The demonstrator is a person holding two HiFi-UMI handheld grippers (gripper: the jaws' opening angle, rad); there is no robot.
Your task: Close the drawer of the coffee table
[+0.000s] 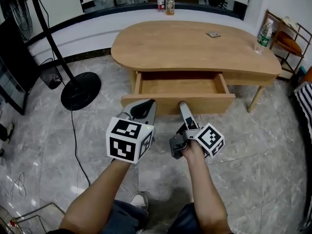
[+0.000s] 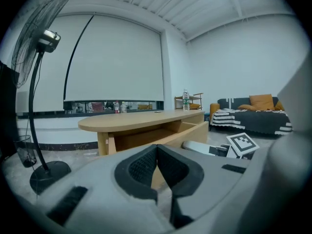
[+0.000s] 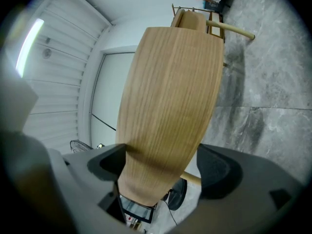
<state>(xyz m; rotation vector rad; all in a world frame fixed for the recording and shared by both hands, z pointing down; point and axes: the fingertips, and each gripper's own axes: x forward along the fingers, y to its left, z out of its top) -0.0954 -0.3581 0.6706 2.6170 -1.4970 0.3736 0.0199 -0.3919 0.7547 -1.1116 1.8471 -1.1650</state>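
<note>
The right gripper's (image 3: 163, 165) fingers (image 3: 217, 169) stand apart, and the drawer front (image 3: 165, 106) fills most of the gap between them. One pad lies at the panel's edge. A strip of floor shows between the wood and the other pad, so this looks like a straddle or a press rather than a clamp. In the head view the right gripper (image 1: 183, 106) meets the near face of the drawer front (image 1: 178, 101) close to its middle.

The left gripper's (image 2: 157, 155) fingers (image 2: 139, 167) are pressed together with nothing between them. The left gripper (image 1: 144, 108) sits just left of the right one, low against the left half of the panel. Its own view shows the drawer (image 2: 180, 135) a little beyond the tips, so it is probably near the panel rather than touching it.

The drawer is pulled well out from under the coffee table's tabletop (image 1: 195, 45), toward the person, and its bare wooden floor (image 1: 178, 86) is open to view. The panel's long axis runs left to right, and the drawer closes by sliding straight away from the person, across that axis. The right gripper is the nearer one and the better placed. A push from the middle should send the drawer in squarely, while a push from the left gripper's side could skew it.

Farther out, a water bottle (image 1: 263, 35) stands at the tabletop's right end, and a fan base (image 1: 80, 90) rests on the floor to the left.
</note>
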